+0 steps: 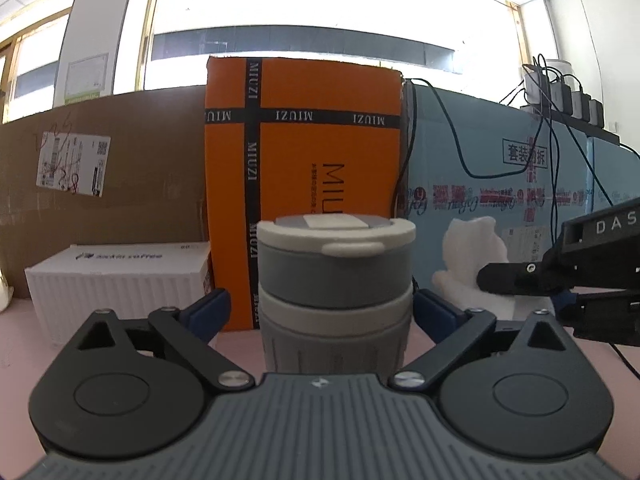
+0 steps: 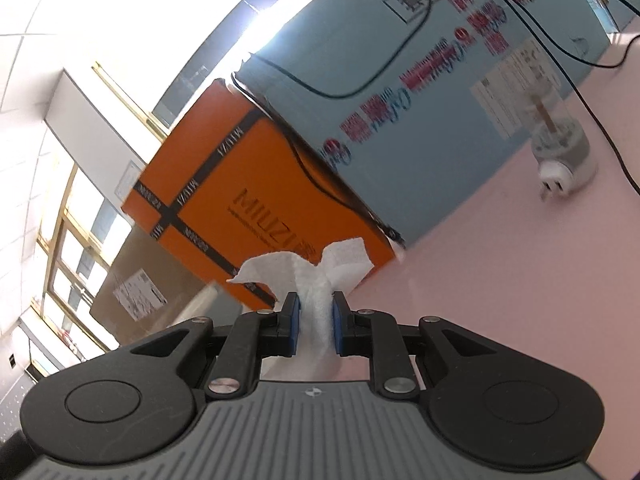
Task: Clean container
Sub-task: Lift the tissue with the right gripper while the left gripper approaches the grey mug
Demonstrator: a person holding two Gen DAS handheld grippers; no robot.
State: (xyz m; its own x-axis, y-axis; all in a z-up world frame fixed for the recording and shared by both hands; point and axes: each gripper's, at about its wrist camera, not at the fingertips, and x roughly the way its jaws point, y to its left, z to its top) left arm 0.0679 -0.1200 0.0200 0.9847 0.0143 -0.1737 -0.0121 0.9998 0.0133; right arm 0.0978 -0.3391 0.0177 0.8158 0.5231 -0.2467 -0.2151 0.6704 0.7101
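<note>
Two claws: both nearly level, one per hand.
Left claw [image 1: 335, 308]: jaws wide apart either side of the grey container [image 1: 335, 288]; whether the blue pads touch its wall is hard to tell.
Container: upright on the pink table [image 1: 24, 344], lid on, between the fingers; base hidden by the claw body.
Room: white box [image 1: 120, 280] left, orange carton [image 1: 304, 140] behind.
Right claw [image 2: 315, 324]: rolled, clamped on a white tissue [image 2: 316, 280], which pokes beyond the tips.
Far right: a blurred small object [image 2: 560, 156] on open table.
</note>
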